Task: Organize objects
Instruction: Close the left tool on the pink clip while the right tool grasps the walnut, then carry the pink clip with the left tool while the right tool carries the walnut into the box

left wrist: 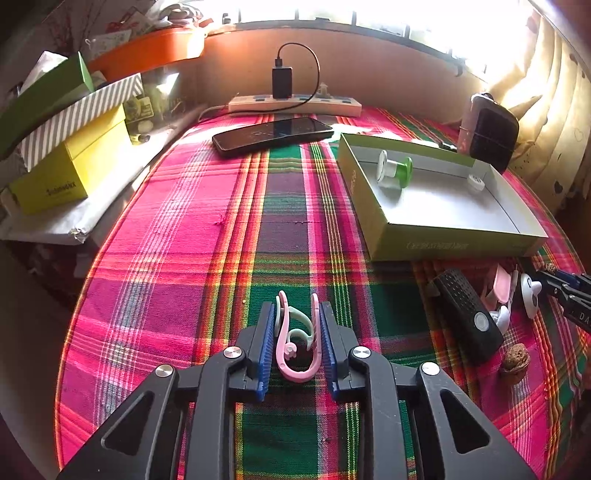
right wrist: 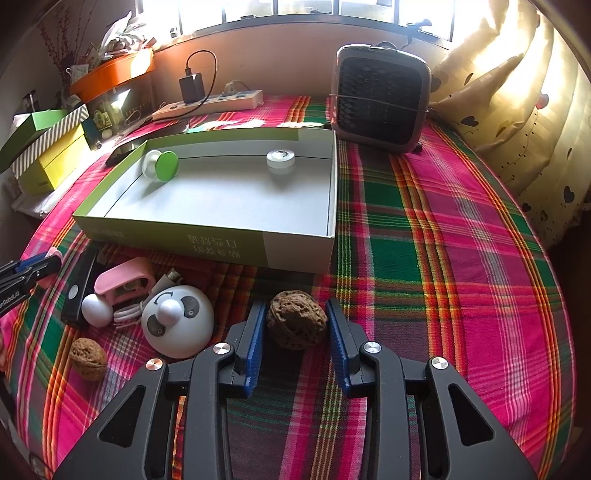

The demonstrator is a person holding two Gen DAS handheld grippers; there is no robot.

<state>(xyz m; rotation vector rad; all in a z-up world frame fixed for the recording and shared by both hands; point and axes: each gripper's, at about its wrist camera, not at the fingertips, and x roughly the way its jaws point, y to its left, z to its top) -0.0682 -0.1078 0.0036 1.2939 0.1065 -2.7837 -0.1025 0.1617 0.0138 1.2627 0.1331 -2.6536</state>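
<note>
While left tongs (left wrist: 297, 325) pinch curved pink hooks (left wrist: 295, 343), right tongs (right wrist: 295, 325) clasp a wrinkled walnut (right wrist: 296, 324).

Strong daylight poured from the window (left wrist: 369, 14) along the top of both frames, blowing it out white. Fisheye distortion curved the edges, whose corners fell dark; the centres stayed sharp.

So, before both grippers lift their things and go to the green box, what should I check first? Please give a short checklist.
1. Left gripper shut on the pink clip: ok.
2. Right gripper shut on the walnut: ok, though a thin gap may remain on one side.
3. Green box has free floor: ok; only a green-capped jar and a small white disc lie inside.
4. Path to the box clear: ok.
5. Grip firm enough to lift: cannot tell.
</note>
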